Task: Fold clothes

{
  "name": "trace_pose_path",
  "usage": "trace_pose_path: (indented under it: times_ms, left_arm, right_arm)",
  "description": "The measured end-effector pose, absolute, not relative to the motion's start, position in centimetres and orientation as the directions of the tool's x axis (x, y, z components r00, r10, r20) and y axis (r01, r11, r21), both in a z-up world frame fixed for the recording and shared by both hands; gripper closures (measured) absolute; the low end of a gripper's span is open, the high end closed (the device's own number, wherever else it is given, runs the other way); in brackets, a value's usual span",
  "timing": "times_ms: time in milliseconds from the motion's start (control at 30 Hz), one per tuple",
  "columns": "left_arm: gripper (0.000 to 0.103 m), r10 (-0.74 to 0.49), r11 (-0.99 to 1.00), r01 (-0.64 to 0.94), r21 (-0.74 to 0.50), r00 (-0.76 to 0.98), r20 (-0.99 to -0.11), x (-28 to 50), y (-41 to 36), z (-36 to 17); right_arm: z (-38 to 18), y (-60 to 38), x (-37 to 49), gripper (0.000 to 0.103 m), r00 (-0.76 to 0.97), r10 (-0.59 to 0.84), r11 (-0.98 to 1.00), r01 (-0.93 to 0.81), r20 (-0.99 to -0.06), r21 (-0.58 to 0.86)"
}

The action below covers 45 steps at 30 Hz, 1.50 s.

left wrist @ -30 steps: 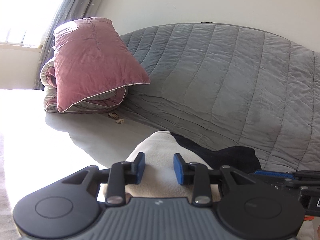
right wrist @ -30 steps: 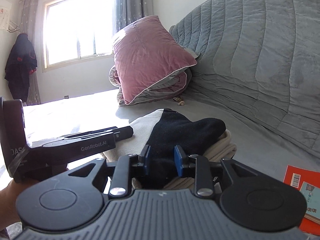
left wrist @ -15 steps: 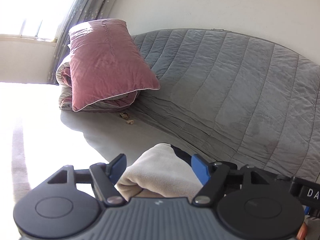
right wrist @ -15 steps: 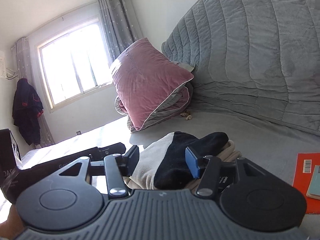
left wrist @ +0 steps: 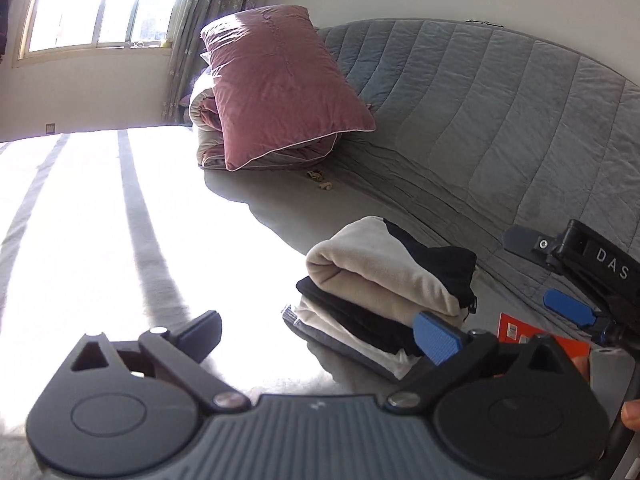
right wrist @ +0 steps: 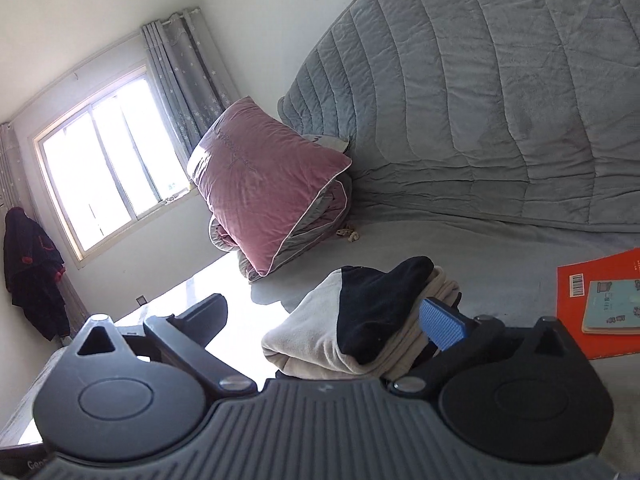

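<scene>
Both hand-held grippers have let go and drawn back from the folded clothes (left wrist: 390,280) since a second earlier, when each was pinched on the bundle; their jaws have just been opening, and nothing now sits between them. On the left, the left hand-held gripper (left wrist: 320,334) hangs above the sunlit bed (left wrist: 280,208) with its jaws spread wide, the cream-and-black bundle lying just beyond its right finger. The bundle rests on a small stack of other folded pieces, near the front of the bed, well apart from the pink pillow (left wrist: 280,84) propped on a rolled quilt toward the window. Farther right, the right hand-held gripper (right wrist: 324,316) is likewise fully spread and empty, the stack just ahead of it and apart from its pads. An orange book (right wrist: 576,280) lies on the bed to the right. This garment looks finished and placed; no unfolded clothing shows in either view, so whether more remains cannot be told.
</scene>
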<state>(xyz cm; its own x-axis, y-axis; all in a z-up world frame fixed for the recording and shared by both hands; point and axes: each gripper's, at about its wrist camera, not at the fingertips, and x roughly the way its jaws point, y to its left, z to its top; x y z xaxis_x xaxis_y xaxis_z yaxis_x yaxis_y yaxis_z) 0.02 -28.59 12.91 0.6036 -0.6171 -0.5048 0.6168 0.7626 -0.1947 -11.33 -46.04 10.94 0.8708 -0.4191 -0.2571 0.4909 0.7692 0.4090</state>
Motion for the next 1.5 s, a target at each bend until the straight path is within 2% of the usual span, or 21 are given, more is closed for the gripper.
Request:
trace_pose_path:
  times_ms: [267, 333, 433, 567, 1500]
  left_arm:
    - [0.001, -0.47, 0.814, 0.576, -0.076, 0.576, -0.669, -4.5, -28.6, 11.3]
    - [0.001, -0.433, 0.825, 0.564, -0.035, 0.591, -0.68, -5.5, -28.8, 10.6]
    - [0.0, -0.394, 0.839, 0.545, 0.012, 0.621, -0.678, -6.9, -28.9, 9.6]
    - [0.001, -0.372, 0.859, 0.513, 0.003, 0.628, -0.684, -7.7, -29.2, 8.8]
    - [0.001, -0.389, 0.842, 0.54, -0.001, 0.605, -0.695, -8.3, -31.3, 7.9]
  right_arm:
    - [9.3, -45.2, -13.2, 0.0, 0.707, -0.561, 0.669, 0.693, -0.431, 0.267]
    - [8.1, -45.2, -13.9, 0.0, 0.694, -0.574, 0.652, 0.709, -0.435, 0.271]
    - [5.9, -44.8, -14.3, 0.0, 0.642, -0.606, 0.635, 0.746, -0.469, 0.201]
    - [4.5, -44.5, -13.7, 0.0, 0.609, -0.601, 0.669, 0.737, -0.517, 0.091]
    - [4.3, -45.4, -14.8, 0.0, 0.611, -0.571, 0.703, 0.708, -0.549, 0.057]
